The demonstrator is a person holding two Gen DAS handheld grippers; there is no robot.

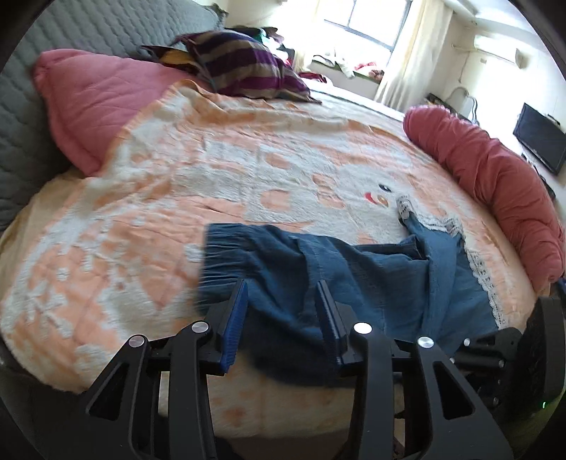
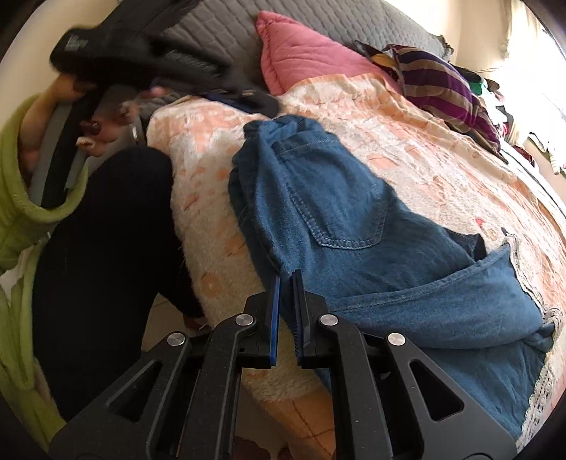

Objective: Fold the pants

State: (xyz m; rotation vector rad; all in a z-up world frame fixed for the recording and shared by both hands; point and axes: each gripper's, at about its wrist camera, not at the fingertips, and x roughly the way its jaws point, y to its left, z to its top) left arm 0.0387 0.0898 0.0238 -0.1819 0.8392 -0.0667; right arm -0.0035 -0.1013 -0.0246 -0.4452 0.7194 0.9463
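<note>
My left gripper (image 1: 281, 286) hangs over the near waistband end of the blue pants (image 1: 353, 272), jaws part open, cloth lying between the pads but not pinched. My right gripper (image 2: 287, 279) is fully closed at the near edge of the pants (image 2: 336, 219); I cannot tell whether any cloth is caught. The pants lie half folded near the bed's near edge, one back pocket (image 2: 339, 212) up, lace-trimmed hems (image 1: 477, 269) to the right. Beneath them spreads one peach-and-white blanket (image 1: 212, 170), bare and open across its middle and far side. Obstacles sit only at the margins: two pink pillows, one far left (image 1: 95, 102) and one rolled along the right edge (image 1: 495, 184); one striped cushion (image 1: 244, 67) at the far side; one grey quilted headboard (image 1: 88, 28) behind. The person's green sleeve (image 2: 17, 198) and dark-clad leg (image 2: 106, 247) stand against the near left bed edge.
</note>
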